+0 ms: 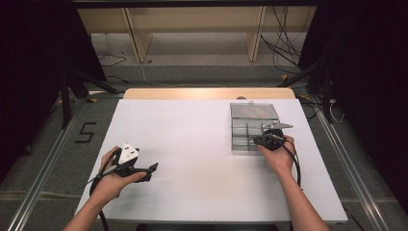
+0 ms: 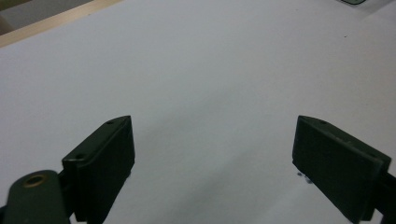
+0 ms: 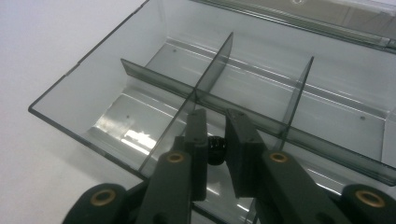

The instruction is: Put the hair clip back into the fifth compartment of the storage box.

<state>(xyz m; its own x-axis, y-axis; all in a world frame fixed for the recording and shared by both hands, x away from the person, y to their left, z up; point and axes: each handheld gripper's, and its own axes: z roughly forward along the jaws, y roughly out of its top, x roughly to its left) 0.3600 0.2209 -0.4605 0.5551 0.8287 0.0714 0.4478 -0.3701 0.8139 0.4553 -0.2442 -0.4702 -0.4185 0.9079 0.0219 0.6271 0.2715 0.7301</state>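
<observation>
My right tool [image 3: 215, 149] is clamped on a small black knob [image 3: 215, 148] over the clear box [image 3: 70, 84]; release early and it bounces into the wrong compartment. My left tool [image 2: 212, 154] rests apart on the desk [image 1: 192, 144].

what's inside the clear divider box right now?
The clear box has bare compartments; the right gripper holds a small black part over the near one. The floor beneath the jaws is hidden.

Small black knob [image 3: 215, 148] — pinched above clear box [image 3: 70, 122].
</observation>
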